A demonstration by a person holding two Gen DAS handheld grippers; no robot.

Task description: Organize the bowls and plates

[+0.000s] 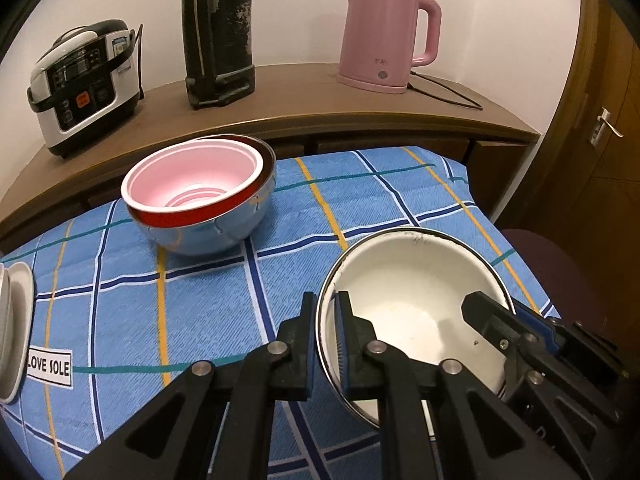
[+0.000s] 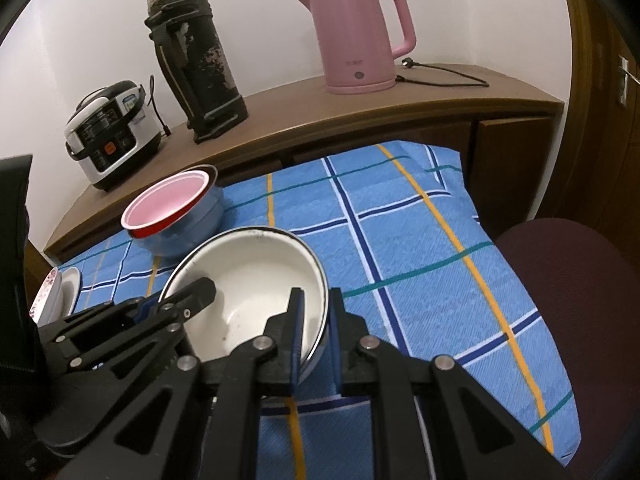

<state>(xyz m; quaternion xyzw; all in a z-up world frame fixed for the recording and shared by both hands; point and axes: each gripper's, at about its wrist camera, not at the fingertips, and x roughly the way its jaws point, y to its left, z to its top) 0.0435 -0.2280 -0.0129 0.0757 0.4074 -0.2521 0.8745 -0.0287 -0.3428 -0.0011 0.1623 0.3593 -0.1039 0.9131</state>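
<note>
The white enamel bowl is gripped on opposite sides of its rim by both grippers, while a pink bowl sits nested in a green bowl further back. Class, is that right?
Not quite. The pink bowl sits in a red bowl nested in a pale blue one, not green; the left wrist view shows it. The left gripper and right gripper do clamp the white enamel bowl.

Bare checked cloth (image 2: pixel 420 264) lies open rightward; stacked bowls (image 1: pixel 200 196) block the far left.

White wall (image 1: pixel 304 20), brown wooden sideboard (image 1: pixel 280 92), wooden door (image 1: pixel 600 120), perhaps a maroon chair (image 2: pixel 560 280)
</note>
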